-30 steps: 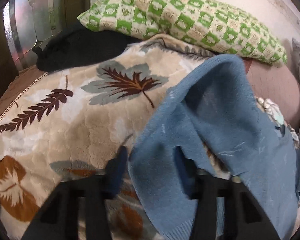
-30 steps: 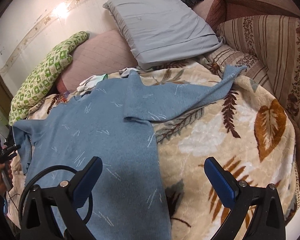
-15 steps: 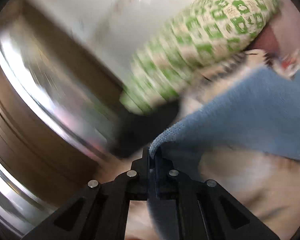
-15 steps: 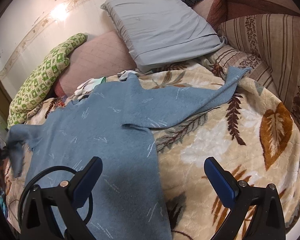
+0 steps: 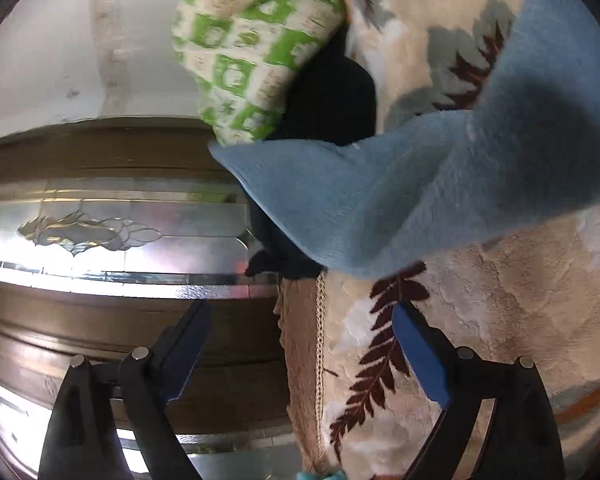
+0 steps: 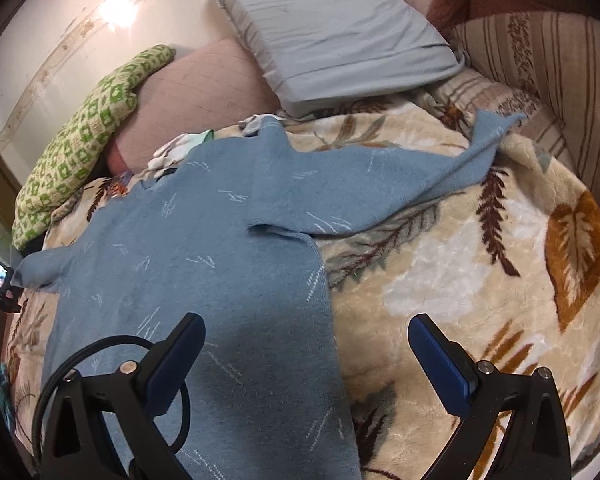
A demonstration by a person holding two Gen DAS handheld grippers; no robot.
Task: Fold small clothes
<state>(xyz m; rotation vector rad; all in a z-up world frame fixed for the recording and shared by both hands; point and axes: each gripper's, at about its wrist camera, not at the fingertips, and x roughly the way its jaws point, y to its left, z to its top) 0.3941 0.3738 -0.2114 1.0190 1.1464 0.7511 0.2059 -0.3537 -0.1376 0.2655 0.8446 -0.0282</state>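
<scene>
The light blue knitted sweater point(image 6: 204, 264) lies spread flat on the beige leaf-patterned plush blanket point(image 6: 440, 288), 1 sleeve stretched out each side. The left gripper point(image 5: 300, 344) has just been opening, its jaws now wide with nothing between them. The right gripper point(image 6: 306, 354) gapes wide above the sweater's side edge, holding nothing.

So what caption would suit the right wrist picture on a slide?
Open right gripper poised over a blue sweater spread flat on a leaf-patterned blanket, sleeves out.

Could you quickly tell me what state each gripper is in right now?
Left gripper: open, jaws just opened, nothing between them; blue sweater sleeve released.
Right gripper: open, empty, over the sweater's edge.
</scene>
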